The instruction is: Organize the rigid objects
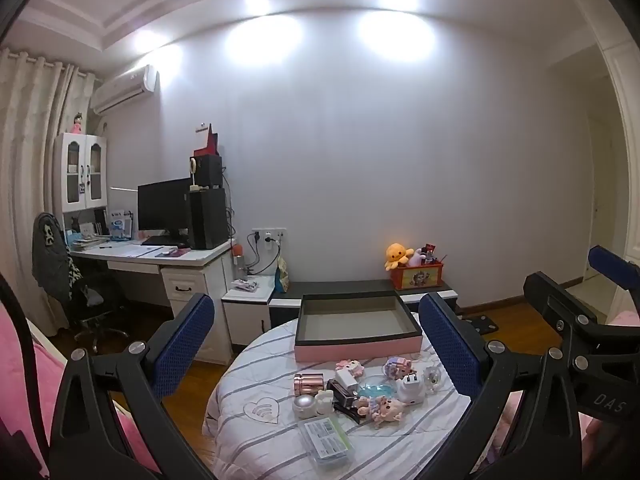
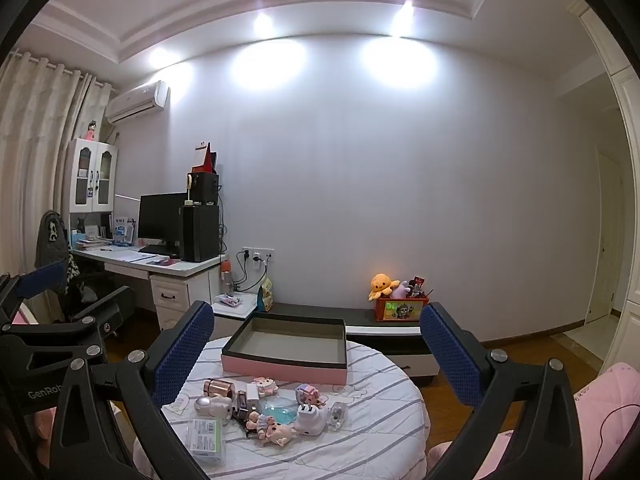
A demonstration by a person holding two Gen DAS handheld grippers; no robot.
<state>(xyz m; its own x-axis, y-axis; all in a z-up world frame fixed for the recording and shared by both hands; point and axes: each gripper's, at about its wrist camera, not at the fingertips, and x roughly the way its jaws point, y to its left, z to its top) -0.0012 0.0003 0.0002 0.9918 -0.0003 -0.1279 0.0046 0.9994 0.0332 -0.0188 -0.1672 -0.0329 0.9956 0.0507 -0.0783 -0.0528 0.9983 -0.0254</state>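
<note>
An empty pink box [image 1: 358, 350] [image 2: 280, 368] with a dark rim sits at the far side of a round table [image 1: 248, 392] [image 2: 380, 432] covered in striped white cloth. In front of it lie several small items: a rose-gold cylinder [image 1: 308, 383] [image 2: 218, 388], a white charger plug [image 1: 410, 386] [image 2: 310, 418], a clear case with a green label [image 1: 328, 442] [image 2: 206, 438] and little dolls [image 1: 382, 408] [image 2: 272, 430]. My left gripper [image 1: 316, 304] [image 2: 72, 300] and right gripper [image 2: 316, 312] [image 1: 580, 280] hover side by side short of the table, both open and holding nothing.
A desk with a monitor [image 1: 164, 206] and a chair [image 1: 60, 264] stands at the left wall. A low bench behind the table carries a red toy box [image 1: 418, 276] with plush toys. Pink bedding [image 2: 600, 412] lies near the lower corners. Wooden floor surrounds the table.
</note>
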